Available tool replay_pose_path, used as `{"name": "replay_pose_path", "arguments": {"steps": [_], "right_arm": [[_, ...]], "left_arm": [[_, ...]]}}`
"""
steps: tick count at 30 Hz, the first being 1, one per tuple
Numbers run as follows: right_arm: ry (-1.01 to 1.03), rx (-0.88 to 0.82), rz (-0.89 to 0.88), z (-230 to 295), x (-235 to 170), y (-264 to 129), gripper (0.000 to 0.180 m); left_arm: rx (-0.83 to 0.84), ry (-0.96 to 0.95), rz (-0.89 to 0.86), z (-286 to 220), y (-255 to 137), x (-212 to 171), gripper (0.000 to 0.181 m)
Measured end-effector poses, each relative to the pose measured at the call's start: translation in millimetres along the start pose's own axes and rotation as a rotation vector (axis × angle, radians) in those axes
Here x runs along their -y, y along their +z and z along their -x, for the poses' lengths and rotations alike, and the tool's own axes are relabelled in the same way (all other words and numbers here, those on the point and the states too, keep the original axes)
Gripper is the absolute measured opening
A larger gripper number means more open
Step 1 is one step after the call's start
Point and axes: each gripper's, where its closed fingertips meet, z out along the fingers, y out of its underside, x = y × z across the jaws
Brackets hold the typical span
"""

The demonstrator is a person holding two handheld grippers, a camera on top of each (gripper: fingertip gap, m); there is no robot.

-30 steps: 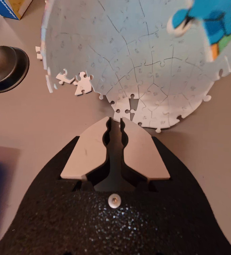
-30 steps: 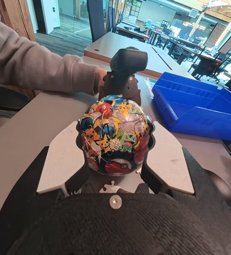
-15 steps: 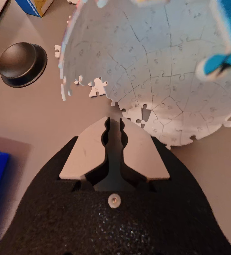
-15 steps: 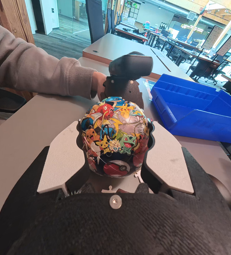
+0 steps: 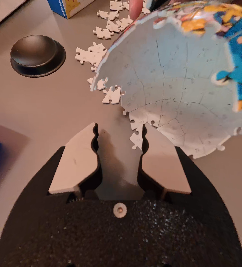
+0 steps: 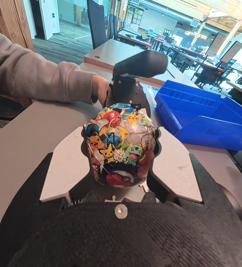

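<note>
**Two hand-held grippers, one grey sleeve**

The left gripper (image 5: 119, 130) has a broad, black body with a grainy, speckled finish that flares out wide toward the camera. A single round silver screw (image 5: 120, 210) sits at its centre line. Its two fingers (image 5: 80, 156) are capped with flat, pale grey plates, angular in outline, edged on the inner side with wavy black pads. The right gripper (image 6: 120, 138) matches it: the same rough black shell, the same silver screw (image 6: 120, 212), the same pale plates with scalloped black inner edges. The person wears a grey sweatshirt sleeve (image 6: 35, 80) with a ribbed cuff.
</note>
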Motion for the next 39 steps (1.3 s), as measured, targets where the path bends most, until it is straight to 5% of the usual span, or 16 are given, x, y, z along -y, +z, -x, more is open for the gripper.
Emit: {"name": "replay_pose_path", "arguments": {"steps": [15, 39], "right_arm": [[-0.004, -0.001, -0.002, -1, 0, 3, 0.09], [-0.038, 0.047, 0.021, 0, 0, 14, 0.091]], "left_arm": [[-0.012, 0.04, 0.129, 3, 19, -9, 0.085], [0.0, 0.01, 0.134, 12, 12, -14, 0.086]]}}
